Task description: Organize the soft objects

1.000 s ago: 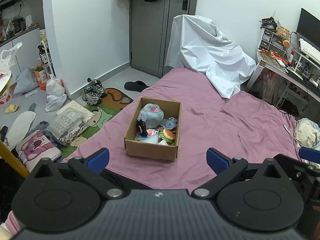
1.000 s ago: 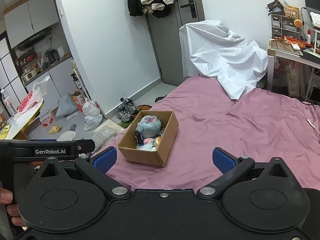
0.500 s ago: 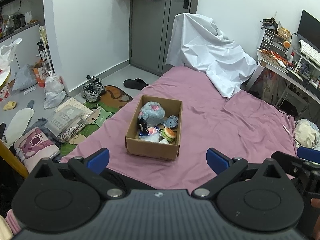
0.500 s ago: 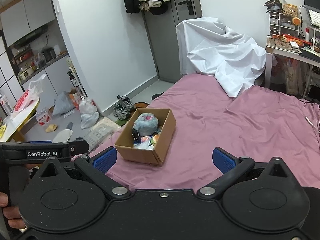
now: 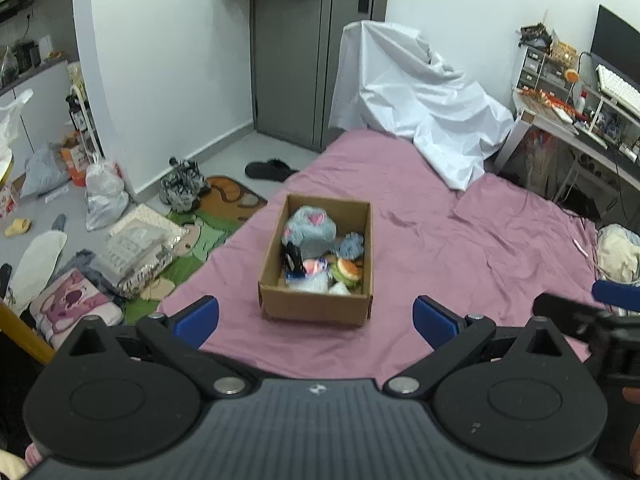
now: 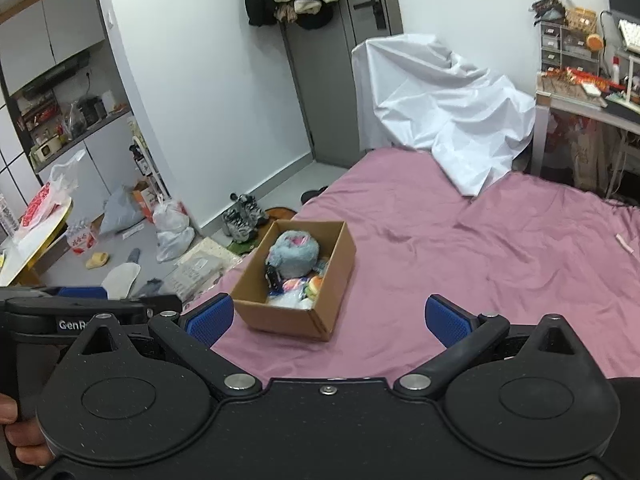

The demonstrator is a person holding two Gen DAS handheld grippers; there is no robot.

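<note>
Both of your grippers are spread wide with nothing between the pads: the left gripper and the right gripper hang above the near end of the bed, side by side, both looking at the cardboard box sitting on the pink sheet near the bed's left edge. All the soft stuff I can see is inside that box: a big fluffy blue plush with a pink heart fills the far end, a smaller blue plush sits just beside it, a little burger toy is toward the near right corner, and there's something white and crinkly, maybe a bag, at the near wall, though it's too blurry to call. A dark upright thing leans by the big plush and I can't tell what it is. That fits either toys already packed away or a box waiting to be unpacked, so I won't guess which. Handling-wise I'd expect these to be very light and squashy, so they'll give under the pads instead of slipping; pinch deep into the body of the big plush rather than skimming the fur. The burger probably needs a grab across its middle. The box itself looks light and could slide on that sheet.
</note>
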